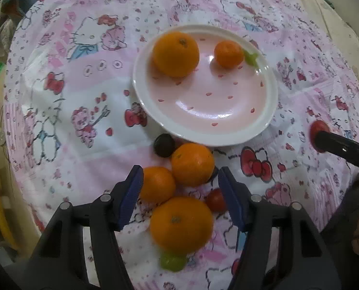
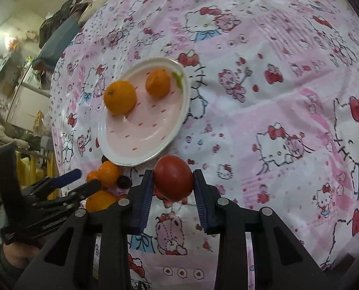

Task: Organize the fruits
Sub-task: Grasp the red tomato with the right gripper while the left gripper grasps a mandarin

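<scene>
A pink plate [image 1: 227, 111] [image 2: 140, 140] holds a large orange [image 1: 176, 53] [image 2: 119, 97], a small orange [image 1: 228, 54] [image 2: 158, 83] and a green bit [image 1: 251, 57]. My left gripper [image 1: 179, 176] is open above three oranges on the cloth: one [image 1: 192, 164], one [image 1: 156, 184] and a near one [image 1: 181, 224]. A dark plum [image 1: 164, 145], a small red fruit [image 1: 215, 200] and a green grape [image 1: 172, 262] lie beside them. My right gripper [image 2: 173, 178] is shut on a red tomato [image 2: 173, 177] [image 1: 319, 126], right of the plate.
A Hello Kitty cloth [image 1: 82, 96] [image 2: 276, 96] covers the round table. The left gripper shows in the right wrist view [image 2: 58, 193] by the orange pile [image 2: 108, 172]. Room clutter stands beyond the table's left edge [image 2: 10, 96].
</scene>
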`<state>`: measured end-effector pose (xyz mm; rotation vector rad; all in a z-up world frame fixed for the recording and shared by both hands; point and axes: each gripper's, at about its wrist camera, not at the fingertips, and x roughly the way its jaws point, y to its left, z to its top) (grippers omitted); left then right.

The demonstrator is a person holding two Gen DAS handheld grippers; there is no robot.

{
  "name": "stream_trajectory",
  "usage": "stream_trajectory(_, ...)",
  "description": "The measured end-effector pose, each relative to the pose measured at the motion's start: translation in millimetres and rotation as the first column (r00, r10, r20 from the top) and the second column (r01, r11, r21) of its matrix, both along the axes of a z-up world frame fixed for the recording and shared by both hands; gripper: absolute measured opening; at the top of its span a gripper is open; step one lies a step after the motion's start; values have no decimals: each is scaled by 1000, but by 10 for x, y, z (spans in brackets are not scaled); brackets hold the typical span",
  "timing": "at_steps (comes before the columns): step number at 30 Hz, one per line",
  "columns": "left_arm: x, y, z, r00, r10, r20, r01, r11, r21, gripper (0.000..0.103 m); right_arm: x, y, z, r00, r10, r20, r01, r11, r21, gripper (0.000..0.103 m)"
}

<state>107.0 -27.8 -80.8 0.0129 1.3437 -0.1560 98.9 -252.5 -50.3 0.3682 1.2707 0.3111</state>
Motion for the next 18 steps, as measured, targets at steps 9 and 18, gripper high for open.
stream_trajectory(9, 87, -201, -85, 996, -83, 12, 82, 991, 102, 60, -42, -116, 25, 1000, -15, 4, 15, 1000, 6, 34)
stream_trajectory(18, 58, -443, -225, 983, -185, -15, 185, 966, 180, 46, -14, -107, 54, 1000, -19, 10, 19, 999, 36, 34)
